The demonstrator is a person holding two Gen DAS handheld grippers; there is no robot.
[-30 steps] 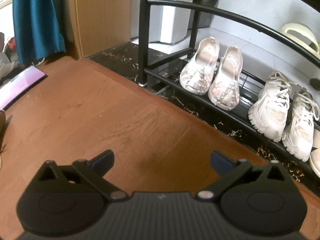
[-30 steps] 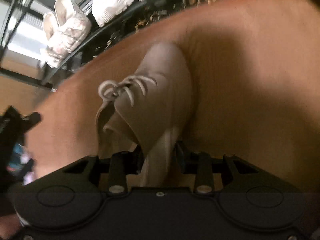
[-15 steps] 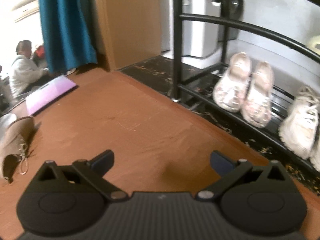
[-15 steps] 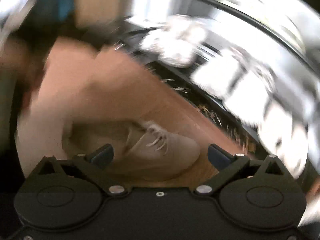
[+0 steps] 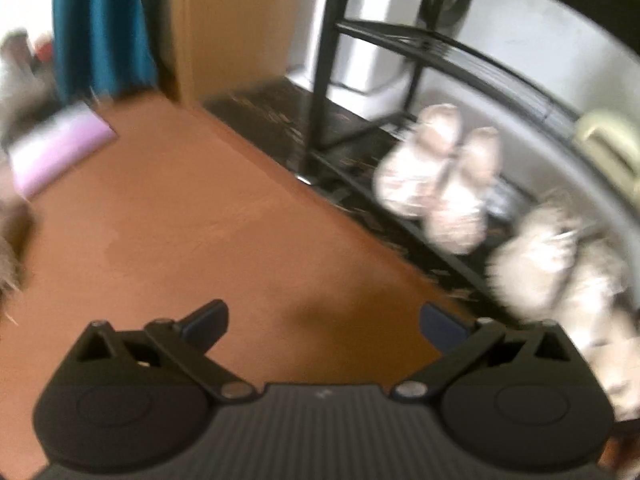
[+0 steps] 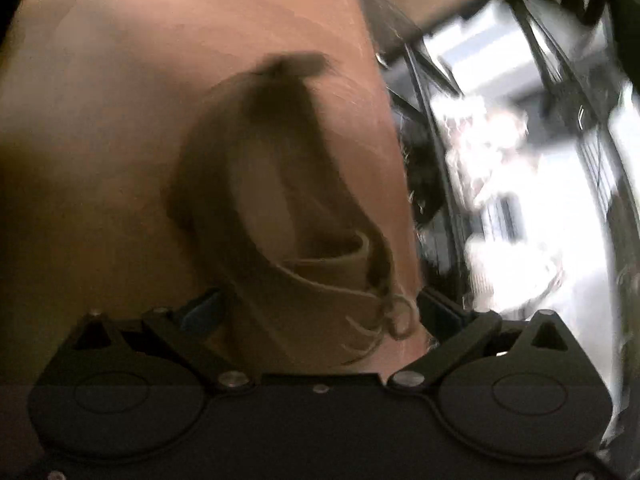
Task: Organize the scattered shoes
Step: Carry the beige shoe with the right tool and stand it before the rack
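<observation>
A tan lace-up ankle boot lies on the brown floor right in front of my right gripper, which is open with the boot's collar between the spread fingers, not clamped. The view is motion-blurred. My left gripper is open and empty above the bare floor. A blurred tan shoe shows at the left edge of the left wrist view. On the black shoe rack stand a pinkish pair and a white sneaker pair.
A blue curtain and a wooden panel stand at the back. A pink flat object lies on the floor at left. A white box sits behind the rack. The rack also shows at right in the right wrist view.
My right gripper opened and let go of the tan boot, then swung around it; the boot now lies on the floor. My left gripper's view shifted slightly toward the rack.
</observation>
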